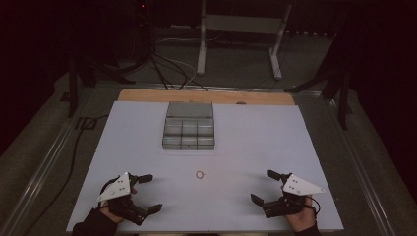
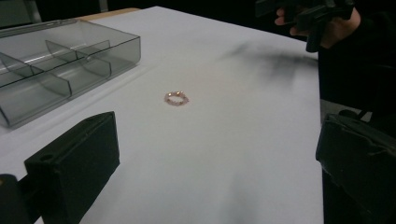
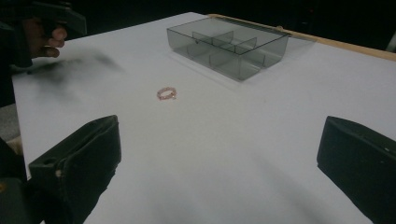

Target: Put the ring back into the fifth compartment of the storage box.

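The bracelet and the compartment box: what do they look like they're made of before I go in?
Bracelet: apparently small pinkish beads strung in a loop, with slight glints; bead material can't be told.
Compartment box: smoky, see-through rigid plastic by the look, glossy, since its dividers show through the walls.
Both lie on the matte white table sheet, probably paper or board.

The bracelet [image 1: 200, 174] lies on the table [image 1: 265, 142] between the left gripper [image 1: 148, 192] and the right gripper [image 1: 264, 187], slightly beyond both and well apart from each. The compartment box [image 1: 190, 126] sits farther out, behind the bracelet, well apart from both grippers.
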{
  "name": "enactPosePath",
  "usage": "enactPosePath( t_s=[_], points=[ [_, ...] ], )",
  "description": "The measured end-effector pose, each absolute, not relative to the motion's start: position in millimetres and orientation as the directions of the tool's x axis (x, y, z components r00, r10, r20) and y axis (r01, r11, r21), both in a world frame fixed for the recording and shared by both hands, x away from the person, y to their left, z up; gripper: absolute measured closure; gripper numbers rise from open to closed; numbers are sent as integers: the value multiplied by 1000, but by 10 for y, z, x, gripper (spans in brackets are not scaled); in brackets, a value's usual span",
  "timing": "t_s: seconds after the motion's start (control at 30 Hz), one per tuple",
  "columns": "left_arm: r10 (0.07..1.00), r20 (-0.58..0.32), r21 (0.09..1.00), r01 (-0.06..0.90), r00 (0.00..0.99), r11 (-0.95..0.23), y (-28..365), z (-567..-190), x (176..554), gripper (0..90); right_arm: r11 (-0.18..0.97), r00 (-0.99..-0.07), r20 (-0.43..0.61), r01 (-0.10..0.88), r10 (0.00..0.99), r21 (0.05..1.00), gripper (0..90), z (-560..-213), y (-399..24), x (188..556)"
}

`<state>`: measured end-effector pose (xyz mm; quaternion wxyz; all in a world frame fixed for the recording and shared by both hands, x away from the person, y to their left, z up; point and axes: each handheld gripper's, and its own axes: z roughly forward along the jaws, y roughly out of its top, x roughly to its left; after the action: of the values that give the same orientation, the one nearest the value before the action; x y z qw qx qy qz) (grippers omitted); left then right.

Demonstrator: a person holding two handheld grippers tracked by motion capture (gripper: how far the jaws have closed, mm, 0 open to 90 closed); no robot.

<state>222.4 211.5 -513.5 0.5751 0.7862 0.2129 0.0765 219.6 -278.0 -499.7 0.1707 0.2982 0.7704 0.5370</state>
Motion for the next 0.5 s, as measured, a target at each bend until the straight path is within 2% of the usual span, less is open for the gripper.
enactPosePath(
  t_s=[0.5],
  points=[
    [418,-123,942,239,900,-237,2023,-5001,2317,10,240,-761,68,286,646,928,0,-5007,-2784,2192]
  ],
)
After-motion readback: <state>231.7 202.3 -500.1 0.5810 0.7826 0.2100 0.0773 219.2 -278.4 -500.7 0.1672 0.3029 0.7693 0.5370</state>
